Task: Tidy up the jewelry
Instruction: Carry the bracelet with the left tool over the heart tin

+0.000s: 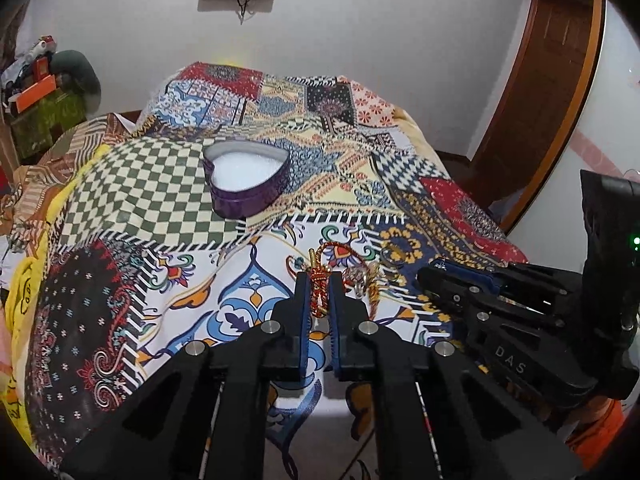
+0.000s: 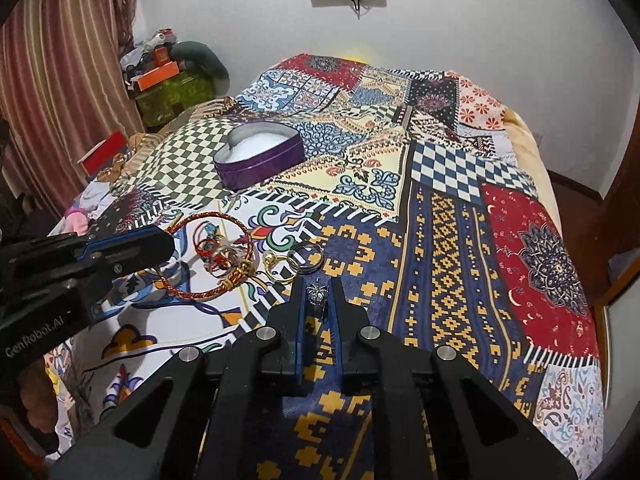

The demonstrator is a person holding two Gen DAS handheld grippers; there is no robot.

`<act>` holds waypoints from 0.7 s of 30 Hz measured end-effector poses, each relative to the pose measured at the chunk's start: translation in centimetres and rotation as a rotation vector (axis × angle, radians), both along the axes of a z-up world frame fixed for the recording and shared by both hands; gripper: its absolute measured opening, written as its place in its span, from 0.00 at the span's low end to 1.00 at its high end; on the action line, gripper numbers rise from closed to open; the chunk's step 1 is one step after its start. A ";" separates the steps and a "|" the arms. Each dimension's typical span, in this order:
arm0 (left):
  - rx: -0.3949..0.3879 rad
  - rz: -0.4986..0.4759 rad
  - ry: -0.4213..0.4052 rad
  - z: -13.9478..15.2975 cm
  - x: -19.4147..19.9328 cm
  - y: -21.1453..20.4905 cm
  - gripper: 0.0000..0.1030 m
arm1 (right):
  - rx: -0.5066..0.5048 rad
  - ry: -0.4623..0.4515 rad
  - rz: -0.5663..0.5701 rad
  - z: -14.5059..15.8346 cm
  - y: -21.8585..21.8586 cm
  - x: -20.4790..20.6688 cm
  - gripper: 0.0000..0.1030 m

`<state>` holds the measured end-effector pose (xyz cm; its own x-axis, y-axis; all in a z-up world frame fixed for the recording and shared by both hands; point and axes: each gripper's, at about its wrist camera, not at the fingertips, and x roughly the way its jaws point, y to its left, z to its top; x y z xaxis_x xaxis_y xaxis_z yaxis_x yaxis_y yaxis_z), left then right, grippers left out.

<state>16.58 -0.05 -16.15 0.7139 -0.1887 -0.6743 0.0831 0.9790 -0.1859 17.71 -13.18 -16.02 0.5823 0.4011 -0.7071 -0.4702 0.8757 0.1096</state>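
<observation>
A: Left wrist view?
B: The left gripper (image 1: 319,280) pinches a red-gold cord bracelet (image 1: 318,286) low over the quilt (image 1: 168,196). The heart tin (image 1: 247,176) sits open, well beyond.

A: Right wrist view?
B: The right gripper (image 2: 318,286) pinches a silver ring (image 2: 317,295). A gold ring (image 2: 276,266) and a band (image 2: 306,259) lie just ahead, by the bangle (image 2: 208,256).

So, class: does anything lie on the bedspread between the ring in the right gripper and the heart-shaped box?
Yes: the right gripper holds the silver ring, and other rings lie just ahead of it. Beyond them, patterned bedspread runs bare to the open purple heart box.
</observation>
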 end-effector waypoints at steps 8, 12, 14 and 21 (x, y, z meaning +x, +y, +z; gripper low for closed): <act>0.028 0.025 -0.083 3.2 -1.4 1.1 0.07 | 0.006 -0.065 -0.024 2.6 -0.2 -0.9 0.09; 0.039 0.042 -0.128 4.9 -2.0 1.7 0.07 | 0.016 -0.093 -0.033 3.9 -0.1 -1.1 0.09; 0.038 0.050 -0.145 5.5 -2.2 2.1 0.07 | 0.020 -0.109 -0.035 4.5 0.1 -1.2 0.09; 0.072 0.086 -0.195 7.2 -2.0 3.2 0.07 | 0.022 -0.173 -0.037 6.2 1.2 -1.3 0.09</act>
<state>14.58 3.11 -8.98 0.8437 -0.0777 -0.5311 0.0260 0.9942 -0.1041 16.42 -11.96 -9.77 0.7090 0.3912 -0.5868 -0.4510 0.8911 0.0492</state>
